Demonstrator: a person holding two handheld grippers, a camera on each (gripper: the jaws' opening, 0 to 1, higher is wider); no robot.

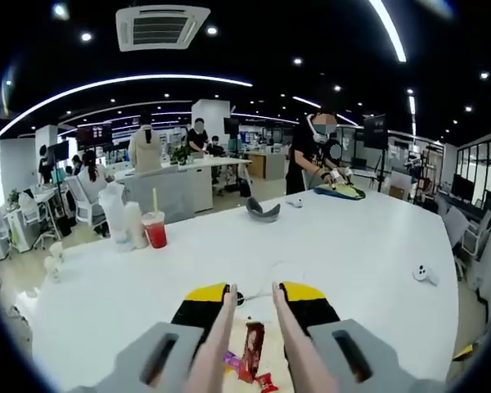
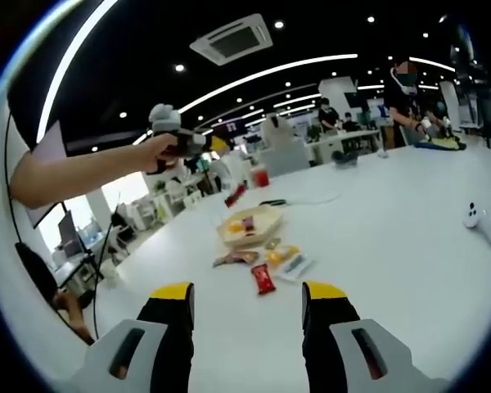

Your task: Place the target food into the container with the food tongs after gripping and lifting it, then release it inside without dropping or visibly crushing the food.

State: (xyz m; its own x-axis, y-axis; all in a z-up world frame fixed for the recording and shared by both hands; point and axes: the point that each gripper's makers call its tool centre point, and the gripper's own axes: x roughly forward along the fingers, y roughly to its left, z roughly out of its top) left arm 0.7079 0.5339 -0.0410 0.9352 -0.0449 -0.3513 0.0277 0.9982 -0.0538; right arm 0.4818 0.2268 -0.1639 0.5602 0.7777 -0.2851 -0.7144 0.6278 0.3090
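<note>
Left gripper [image 1: 254, 307] clamps food tongs [image 1: 250, 344] pinching a dark-red wrapped snack [image 1: 253, 348], low centre of its view. Right gripper [image 2: 247, 307] stands spread over the white counter [image 2: 393, 246]; a shallow tray container [image 2: 247, 225] sits mid-frame, loose snacks [image 2: 266, 266] beside.

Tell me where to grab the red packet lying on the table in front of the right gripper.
Take the red packet across its narrow middle, coming straight down from above. It lies flat and long on the table, with bare surface along both long sides, though a clear wrapper sits close on one side.
</note>
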